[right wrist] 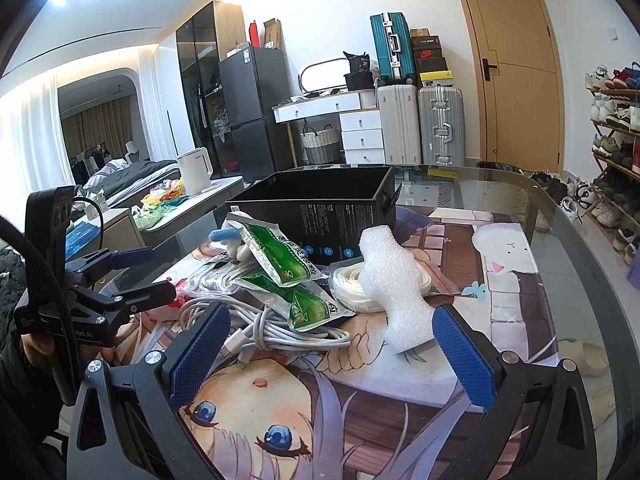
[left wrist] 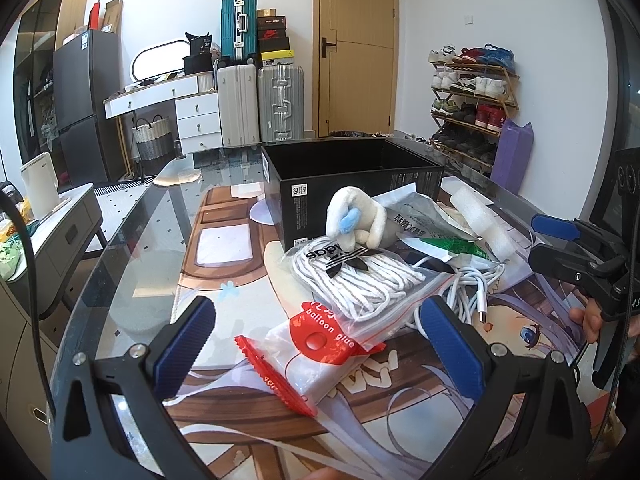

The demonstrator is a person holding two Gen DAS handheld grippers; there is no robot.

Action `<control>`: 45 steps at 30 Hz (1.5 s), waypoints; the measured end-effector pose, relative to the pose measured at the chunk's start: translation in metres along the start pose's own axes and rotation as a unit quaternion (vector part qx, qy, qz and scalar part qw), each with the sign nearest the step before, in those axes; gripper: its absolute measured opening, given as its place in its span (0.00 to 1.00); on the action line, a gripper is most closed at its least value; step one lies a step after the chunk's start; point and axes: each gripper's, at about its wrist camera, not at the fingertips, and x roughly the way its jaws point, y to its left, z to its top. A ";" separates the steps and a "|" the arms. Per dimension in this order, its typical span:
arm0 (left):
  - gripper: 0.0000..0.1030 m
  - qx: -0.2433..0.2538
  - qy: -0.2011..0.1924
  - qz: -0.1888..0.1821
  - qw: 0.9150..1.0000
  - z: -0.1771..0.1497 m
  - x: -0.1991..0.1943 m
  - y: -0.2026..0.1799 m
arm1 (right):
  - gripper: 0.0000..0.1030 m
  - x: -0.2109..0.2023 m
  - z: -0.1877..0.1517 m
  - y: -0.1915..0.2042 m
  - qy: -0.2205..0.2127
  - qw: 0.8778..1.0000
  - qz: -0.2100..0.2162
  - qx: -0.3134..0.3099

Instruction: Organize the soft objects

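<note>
A pile of soft items lies on the printed mat in front of an open black box point(left wrist: 352, 176) point(right wrist: 320, 208). In the left wrist view: a red and white balloon glue packet point(left wrist: 316, 352), a zip bag of white laces point(left wrist: 360, 280), a white plush toy point(left wrist: 356, 220), green sachets point(left wrist: 448, 240), white foam point(left wrist: 480, 220) and a white cable point(left wrist: 476, 292). My left gripper point(left wrist: 320, 352) is open around the glue packet. My right gripper point(right wrist: 332, 356) is open, with the foam point(right wrist: 396, 284) and cable point(right wrist: 280, 332) just ahead of it. The sachets point(right wrist: 288, 268) lie behind the cable.
The glass table's curved edge point(left wrist: 132, 216) point(right wrist: 560, 216) runs on both sides. A kettle point(right wrist: 194, 170) stands on a side cabinet at the left. Suitcases point(left wrist: 260, 108), a door and a shoe rack point(left wrist: 472, 96) stand beyond the table.
</note>
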 end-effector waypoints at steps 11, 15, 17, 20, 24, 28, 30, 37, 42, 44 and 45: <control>1.00 0.002 0.003 0.003 1.000 0.001 0.002 0.002 | 1.00 0.002 -0.002 -0.002 0.002 1.000 -0.002 -0.001; 1.00 0.000 0.005 0.004 1.000 0.002 0.003 0.004 | 1.00 0.002 -0.002 -0.004 0.003 1.000 -0.003 0.000; 1.00 -0.001 0.006 0.005 1.000 0.002 0.003 0.005 | 1.00 0.002 -0.002 -0.004 0.007 1.000 -0.005 -0.001; 1.00 -0.002 0.008 0.007 1.000 0.004 0.003 0.007 | 1.00 0.004 -0.001 -0.004 0.013 1.000 -0.008 -0.006; 1.00 -0.003 0.009 0.010 1.000 0.006 0.002 0.012 | 1.00 0.008 0.001 -0.003 0.022 0.999 -0.022 -0.012; 1.00 -0.003 0.002 0.016 1.000 0.009 -0.001 0.017 | 1.00 0.011 0.003 -0.005 0.033 0.999 -0.031 -0.012; 1.00 0.000 0.005 0.020 1.000 0.010 -0.002 0.020 | 1.00 0.013 0.005 -0.006 0.038 0.999 -0.035 -0.012; 1.00 -0.005 0.025 0.016 1.000 0.008 0.002 0.031 | 1.00 0.027 0.016 -0.008 0.070 0.996 -0.039 -0.026; 1.00 -0.007 0.037 0.002 0.999 0.006 0.004 0.036 | 1.00 0.038 0.019 -0.020 0.091 0.994 -0.063 -0.014; 1.00 -0.004 0.046 -0.001 0.999 0.005 0.007 0.035 | 1.00 0.040 0.020 -0.024 0.097 0.993 -0.067 -0.008; 1.00 -0.003 0.050 -0.003 0.999 0.004 0.008 0.035 | 1.00 0.042 0.021 -0.026 0.097 0.993 -0.068 -0.005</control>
